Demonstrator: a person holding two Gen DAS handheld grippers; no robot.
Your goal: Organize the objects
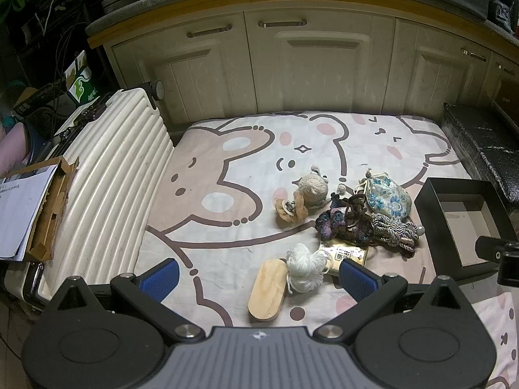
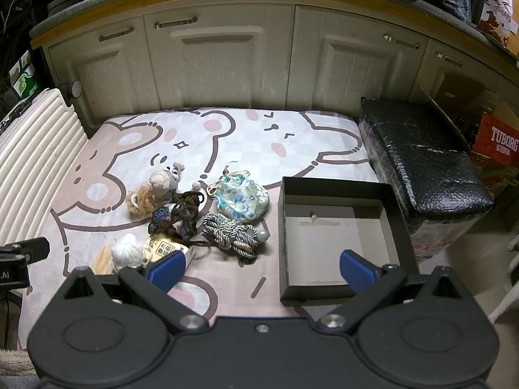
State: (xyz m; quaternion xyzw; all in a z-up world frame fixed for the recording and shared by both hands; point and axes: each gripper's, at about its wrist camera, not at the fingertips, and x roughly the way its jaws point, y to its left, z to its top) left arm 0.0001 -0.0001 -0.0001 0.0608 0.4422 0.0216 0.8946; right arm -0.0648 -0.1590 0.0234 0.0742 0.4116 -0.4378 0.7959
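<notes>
A pile of small items lies on the cartoon-bear mat (image 1: 227, 168): a wooden oval block (image 1: 267, 288), a white yarn ball (image 1: 305, 265), a crochet mouse (image 1: 313, 188), a dark crochet piece (image 1: 343, 220), a braided cord (image 1: 392, 227), a blue floral pouch (image 1: 387, 196) and a yellow card (image 1: 348, 253). An open black box (image 2: 337, 236) stands right of the pile, empty. My left gripper (image 1: 259, 275) is open above the wooden block and yarn. My right gripper (image 2: 262, 269) is open, hovering at the box's left wall.
A white ribbed suitcase (image 1: 107, 188) lies along the mat's left side with a cardboard tray and papers (image 1: 29, 214) on it. Cream cabinets (image 1: 292, 71) stand behind. A black wrapped bundle (image 2: 425, 159) and a red Tuborg carton (image 2: 499, 142) are at the right.
</notes>
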